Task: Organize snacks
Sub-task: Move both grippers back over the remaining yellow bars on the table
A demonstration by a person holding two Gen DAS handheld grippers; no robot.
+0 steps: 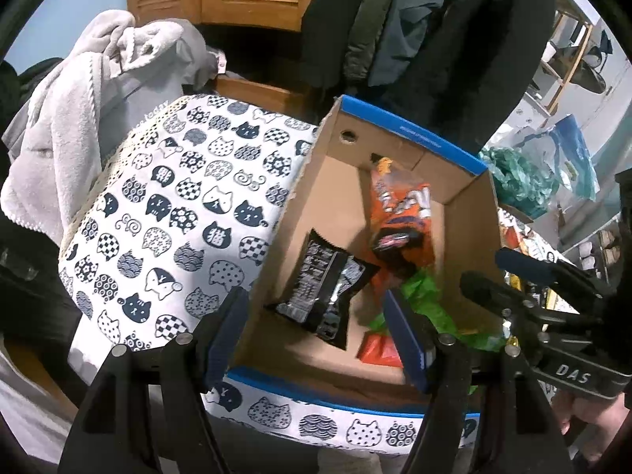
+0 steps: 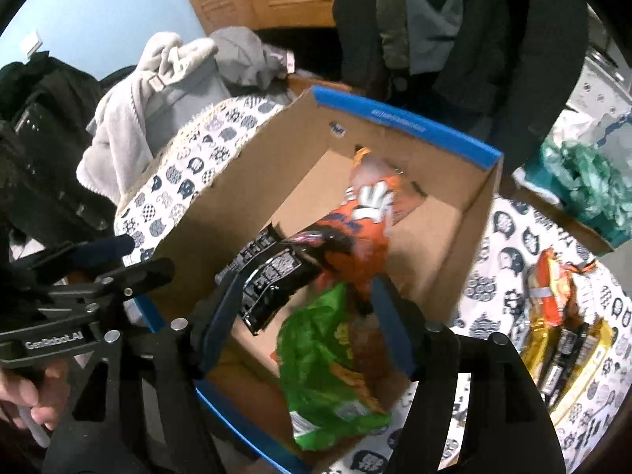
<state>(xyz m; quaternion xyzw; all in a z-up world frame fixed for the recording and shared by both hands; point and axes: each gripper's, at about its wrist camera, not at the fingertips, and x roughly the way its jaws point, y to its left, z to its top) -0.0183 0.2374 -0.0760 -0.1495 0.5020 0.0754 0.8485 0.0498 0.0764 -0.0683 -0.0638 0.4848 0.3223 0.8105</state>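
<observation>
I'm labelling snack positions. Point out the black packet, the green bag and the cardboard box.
black packet (image 1: 320, 291): left wrist view, middle of its printed face.
green bag (image 2: 320, 359): right wrist view, crumpled centre.
cardboard box (image 1: 410, 131): left wrist view, blue far rim.

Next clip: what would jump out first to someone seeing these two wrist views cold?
The blue-rimmed cardboard box dominates both views, sitting on a cat-print tablecloth. Inside lie an orange snack bag toward the far wall, a black packet beside it, and a bright green bag at the near end. Both tools hang open over the box, the left tool and the right tool, neither holding anything, while more snacks wait on the cloth outside.
</observation>
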